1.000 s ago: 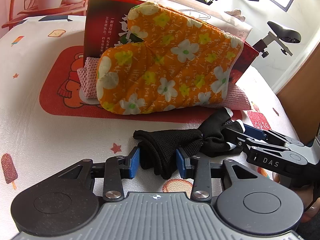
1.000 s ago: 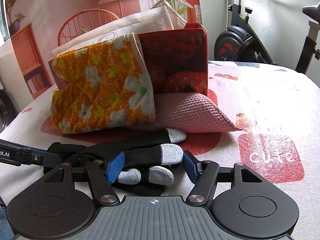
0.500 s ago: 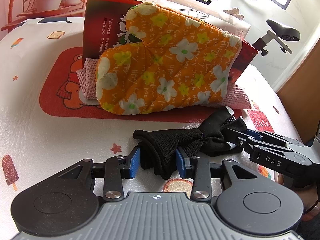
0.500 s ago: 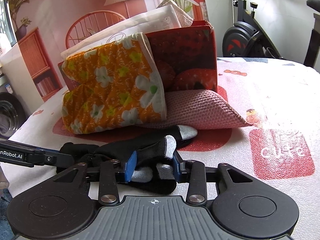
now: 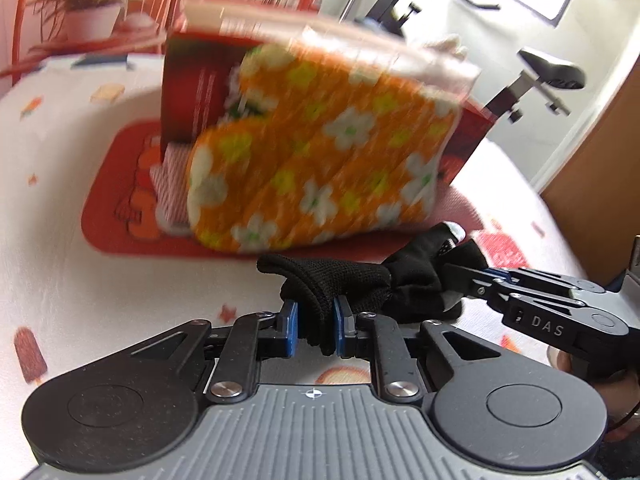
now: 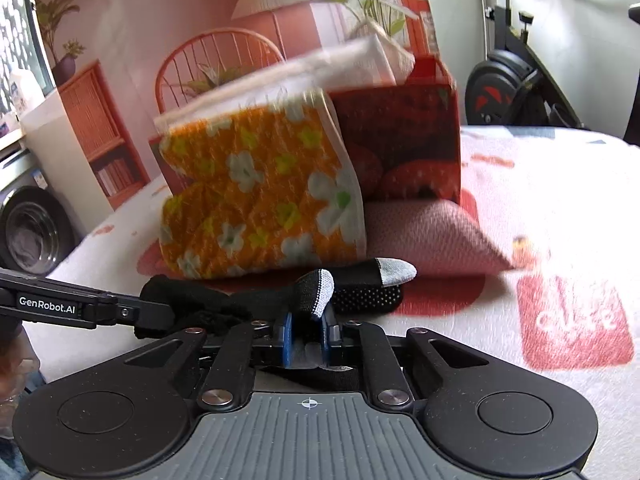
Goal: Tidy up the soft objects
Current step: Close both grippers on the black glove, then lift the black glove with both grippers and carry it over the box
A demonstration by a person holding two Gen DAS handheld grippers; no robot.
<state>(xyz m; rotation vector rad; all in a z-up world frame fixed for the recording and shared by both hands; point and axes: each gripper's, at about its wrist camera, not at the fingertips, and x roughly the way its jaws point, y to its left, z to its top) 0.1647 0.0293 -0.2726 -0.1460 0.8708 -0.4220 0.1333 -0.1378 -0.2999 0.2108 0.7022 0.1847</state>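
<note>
A black glove with grey fingertips lies stretched on the patterned table in front of an orange flowered oven mitt. My left gripper has its jaws closing, and the blue pads press on the glove's bunched cuff. My right gripper is closing too, pinching the glove at its fingers; a grey-tipped finger sticks up between the pads. Each gripper appears in the other's view: the right gripper at the glove's far end, the left gripper at the cuff.
Behind the mitt stands a red strawberry-print box with white cloth sticking out. A pink knitted cloth lies under the mitt on a red mat. An exercise bike stands beyond the table.
Both grippers' jaws have drawn in onto the black glove, the right one from wide apart. The glove's fingers are now bunched and raised between the right pads. The background is blurred now.
</note>
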